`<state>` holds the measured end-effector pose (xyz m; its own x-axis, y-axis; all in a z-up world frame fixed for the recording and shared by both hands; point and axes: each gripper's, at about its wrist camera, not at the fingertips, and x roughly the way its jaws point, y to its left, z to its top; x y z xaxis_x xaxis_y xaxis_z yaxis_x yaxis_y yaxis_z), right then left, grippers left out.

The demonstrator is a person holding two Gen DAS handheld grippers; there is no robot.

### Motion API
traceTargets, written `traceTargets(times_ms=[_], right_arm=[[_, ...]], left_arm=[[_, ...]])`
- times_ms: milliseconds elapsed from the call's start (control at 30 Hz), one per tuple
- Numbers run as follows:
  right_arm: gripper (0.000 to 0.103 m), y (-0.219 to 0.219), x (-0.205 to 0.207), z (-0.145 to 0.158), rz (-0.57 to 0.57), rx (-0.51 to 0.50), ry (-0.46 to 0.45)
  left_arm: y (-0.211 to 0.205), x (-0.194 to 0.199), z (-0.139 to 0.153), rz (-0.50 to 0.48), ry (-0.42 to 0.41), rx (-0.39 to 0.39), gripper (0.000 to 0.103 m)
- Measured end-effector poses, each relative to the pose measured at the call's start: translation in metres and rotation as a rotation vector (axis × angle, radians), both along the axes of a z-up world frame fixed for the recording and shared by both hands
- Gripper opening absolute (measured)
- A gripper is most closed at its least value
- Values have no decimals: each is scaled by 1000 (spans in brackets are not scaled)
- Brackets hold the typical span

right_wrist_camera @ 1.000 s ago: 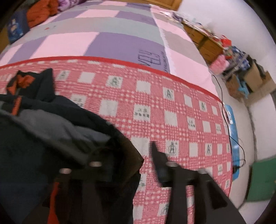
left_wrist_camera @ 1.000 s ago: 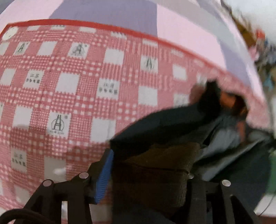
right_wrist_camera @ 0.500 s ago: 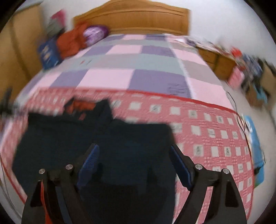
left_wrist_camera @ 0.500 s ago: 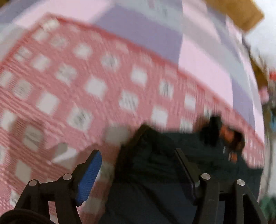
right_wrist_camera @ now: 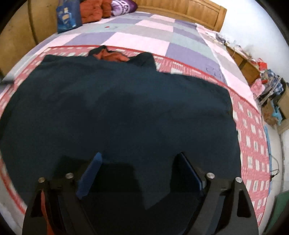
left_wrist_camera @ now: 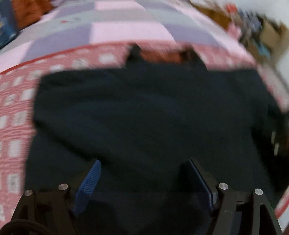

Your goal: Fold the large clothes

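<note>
A large dark navy garment (right_wrist_camera: 117, 108) with an orange lining at its collar (right_wrist_camera: 110, 56) lies spread flat on the red-and-white checked cloth (right_wrist_camera: 252, 137) on the bed. It fills the left wrist view too (left_wrist_camera: 144, 112), blurred. My left gripper (left_wrist_camera: 142, 173) is open and empty just above the garment's near part. My right gripper (right_wrist_camera: 139, 170) is open and empty above the garment's near edge. A dark folded flap lies between the right fingers.
A pink, purple and grey quilt (right_wrist_camera: 144, 34) covers the far bed, ending at a wooden headboard (right_wrist_camera: 180, 10). Orange and purple bedding and a blue bag (right_wrist_camera: 68, 16) sit at the far left. Cluttered shelves and boxes (right_wrist_camera: 271, 90) line the right wall.
Both grippers were shut on the garment's edge a second ago; both have opened and let it go. The garment now lies spread flat, and both grippers have drawn back over it.
</note>
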<state>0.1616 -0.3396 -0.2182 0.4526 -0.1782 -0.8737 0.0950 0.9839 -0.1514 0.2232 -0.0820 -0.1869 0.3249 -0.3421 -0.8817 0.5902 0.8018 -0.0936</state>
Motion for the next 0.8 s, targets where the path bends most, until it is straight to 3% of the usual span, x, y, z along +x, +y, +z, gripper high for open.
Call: traceTargets(times_ms=[67,133,367,500,633,800], right_arm=[[103,-8,27,-6,-30,3,9],[103,-17,51,-9,-45,9,17],[103,-36,135,-24,-94,-12,49],[103,-51,153,-22,-125,26,28],[102,-47,122,10,-136,68,-87],[102,-21,4,47,-105,38,-182]], left_arm=[[-10,8,-9,26,-35,-10,91],[-15,28,-14,85,-34,-36,99],[-49,74,-20,91,-65,49,103],[-53,87,-29,106,-88,73,103],[-44,81,-22,135,-94,31,98],[-21,7,16,69,-181,-83,98]])
